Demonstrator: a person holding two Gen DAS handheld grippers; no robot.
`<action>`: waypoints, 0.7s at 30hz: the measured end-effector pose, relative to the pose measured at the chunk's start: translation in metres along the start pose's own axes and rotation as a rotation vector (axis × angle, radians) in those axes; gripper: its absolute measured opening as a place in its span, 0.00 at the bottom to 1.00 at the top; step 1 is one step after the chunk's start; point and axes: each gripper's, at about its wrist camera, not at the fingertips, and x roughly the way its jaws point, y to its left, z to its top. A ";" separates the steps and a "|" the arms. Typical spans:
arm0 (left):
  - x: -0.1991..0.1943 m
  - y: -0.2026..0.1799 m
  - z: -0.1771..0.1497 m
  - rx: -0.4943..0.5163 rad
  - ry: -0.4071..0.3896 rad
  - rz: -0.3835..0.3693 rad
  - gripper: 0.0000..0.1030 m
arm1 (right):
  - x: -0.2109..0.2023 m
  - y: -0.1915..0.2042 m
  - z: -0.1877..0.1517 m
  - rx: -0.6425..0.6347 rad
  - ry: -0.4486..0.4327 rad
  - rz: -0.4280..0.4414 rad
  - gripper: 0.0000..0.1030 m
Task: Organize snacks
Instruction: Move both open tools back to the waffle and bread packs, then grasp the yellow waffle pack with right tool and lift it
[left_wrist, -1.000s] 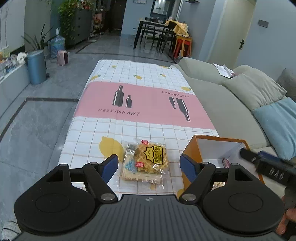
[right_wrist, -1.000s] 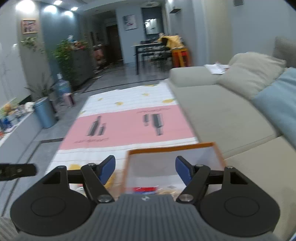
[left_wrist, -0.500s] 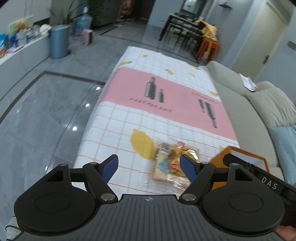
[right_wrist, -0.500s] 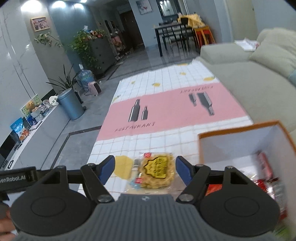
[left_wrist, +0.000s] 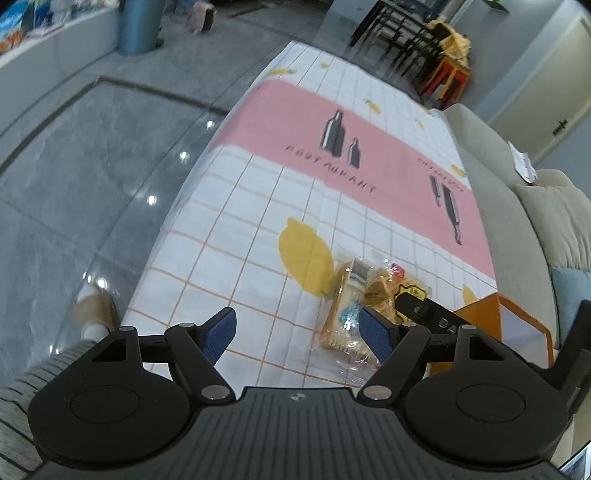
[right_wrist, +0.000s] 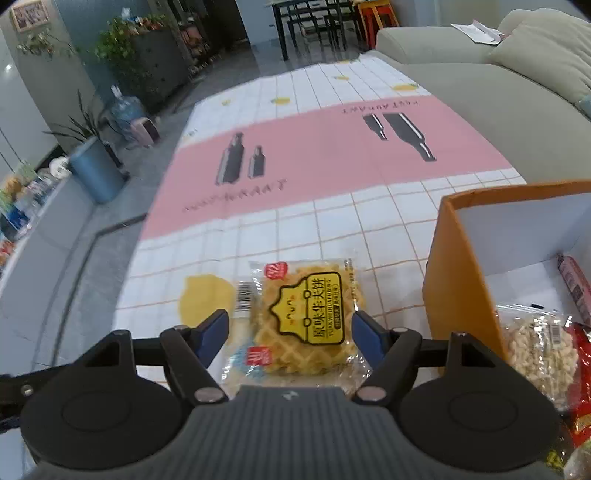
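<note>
Tablecloth first: a white checked cloth with a pink band and yellow lemons (right_wrist: 332, 229) covers the surface, and we see far less of the room beyond it than a second ago, because both our views have tipped down onto its near end. Next, the orange cardboard box with white inner walls (right_wrist: 461, 266) stands at the right, already holding a clear bag of nuts (right_wrist: 539, 347) and red packets. Just left of it lies the clear-wrapped waffle snack with a yellow label (right_wrist: 306, 314), flat on the cloth. Our right gripper (right_wrist: 290, 334), earlier over the box, now brackets that waffle, jaws apart and not pressing. Our left gripper (left_wrist: 297, 334) hangs empty, jaws apart, over bare cloth beside it. We judge a pickup is close.
</note>
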 end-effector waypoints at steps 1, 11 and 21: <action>0.003 0.001 0.000 -0.002 0.007 0.002 0.86 | 0.007 0.000 0.000 -0.003 0.006 -0.004 0.70; 0.028 0.006 0.006 -0.043 0.046 -0.039 0.86 | 0.048 0.003 0.002 -0.073 0.011 -0.097 0.84; 0.040 0.006 0.006 -0.050 0.075 -0.028 0.86 | 0.068 -0.018 -0.003 0.088 0.026 -0.013 0.76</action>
